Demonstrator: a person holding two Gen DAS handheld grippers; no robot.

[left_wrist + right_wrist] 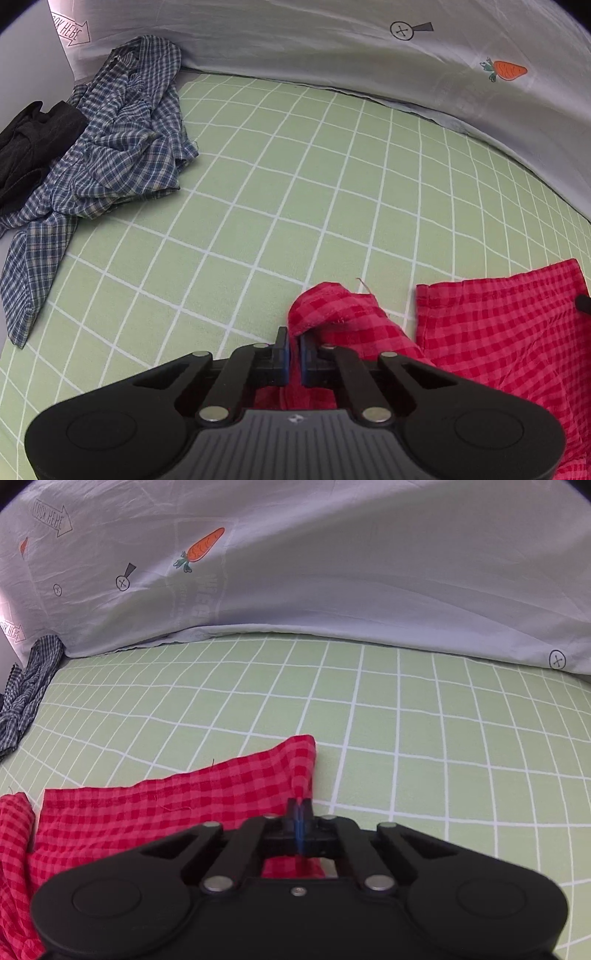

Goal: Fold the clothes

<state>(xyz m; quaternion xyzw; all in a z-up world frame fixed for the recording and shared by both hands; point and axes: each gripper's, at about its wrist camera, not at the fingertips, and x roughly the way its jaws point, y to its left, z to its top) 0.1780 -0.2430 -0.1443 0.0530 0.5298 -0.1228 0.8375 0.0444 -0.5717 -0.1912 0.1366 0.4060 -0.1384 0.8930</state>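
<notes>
The red checked garment (498,332) lies at the near edge of the green grid sheet (295,184) on the bed, and both claws are already on it. In the left wrist view the left claw (294,343) has its blue pads drawn nearly together on a rumpled corner of the red cloth, which rises from the tips toward 12 o'clock and then spreads away toward 3 o'clock. In the right wrist view the right claw (300,805) is pressed fully together, pinching a ridge of the same cloth that peaks at 12 o'clock just ahead of the tips, with the rest running off toward 9 o'clock.

So the garment's long axis runs across between the two claws, each one holding the end nearer to it. The bare sheet lies open toward 12 o'clock of both, which is likely where the held edge would be carried or pulled taut.

Count: one red garment, held at two points; one blue plaid shirt (122,140), crumpled at 10 o'clock in the left view; one dark garment (33,144) beside it, touching it, though it may be more than one piece, the heap being too bunched to tell. A pale printed sheet (332,572) hangs across the back.
</notes>
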